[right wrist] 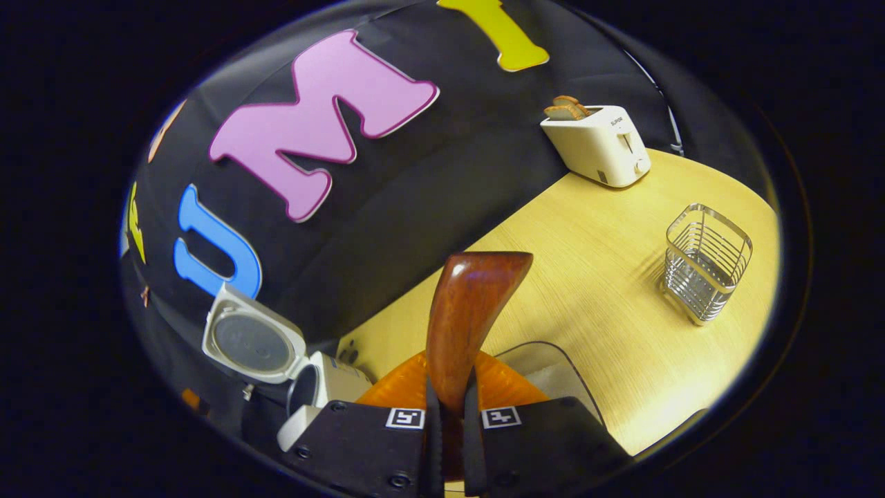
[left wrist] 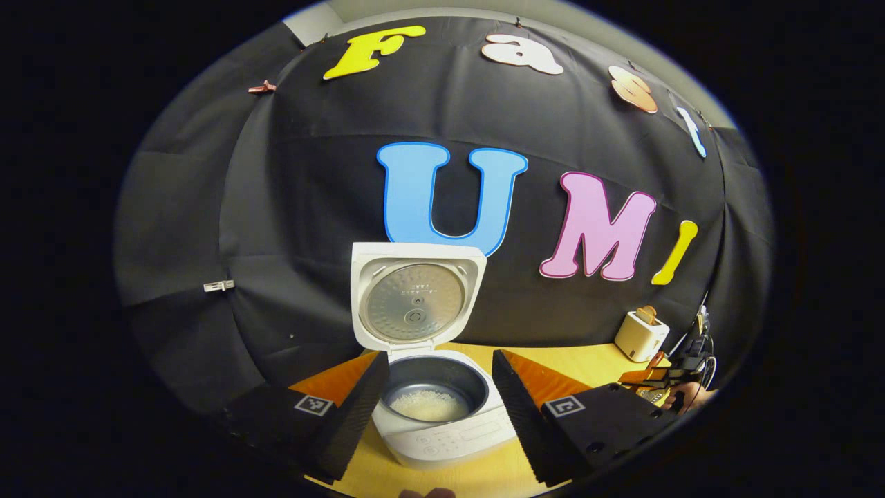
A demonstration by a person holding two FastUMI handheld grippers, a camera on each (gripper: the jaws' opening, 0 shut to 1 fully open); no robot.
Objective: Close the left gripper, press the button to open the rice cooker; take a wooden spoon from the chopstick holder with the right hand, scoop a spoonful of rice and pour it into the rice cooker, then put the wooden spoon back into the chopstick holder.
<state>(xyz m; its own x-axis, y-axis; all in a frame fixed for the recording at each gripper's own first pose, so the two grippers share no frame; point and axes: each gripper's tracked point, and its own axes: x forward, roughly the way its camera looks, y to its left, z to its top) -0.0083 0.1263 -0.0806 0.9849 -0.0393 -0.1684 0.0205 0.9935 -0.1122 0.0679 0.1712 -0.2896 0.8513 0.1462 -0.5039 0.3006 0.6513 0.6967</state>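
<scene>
White rice cooker [left wrist: 442,429], reddish-brown wooden spoon [right wrist: 467,311]

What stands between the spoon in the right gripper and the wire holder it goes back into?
Nothing visible: in the right gripper view, bare table lies between the wooden spoon and the empty holder. The toaster stands off to the side.

the rice cooker [left wrist: 442,415] stands lid up, its pot open from above. bare table [right wrist: 588,277] lies between it, the wire chopstick holder [right wrist: 705,266] and the toaster [right wrist: 598,145].

Bright overhead light, sharp focus, soft shadows, strong fisheye bending at edges
</scene>
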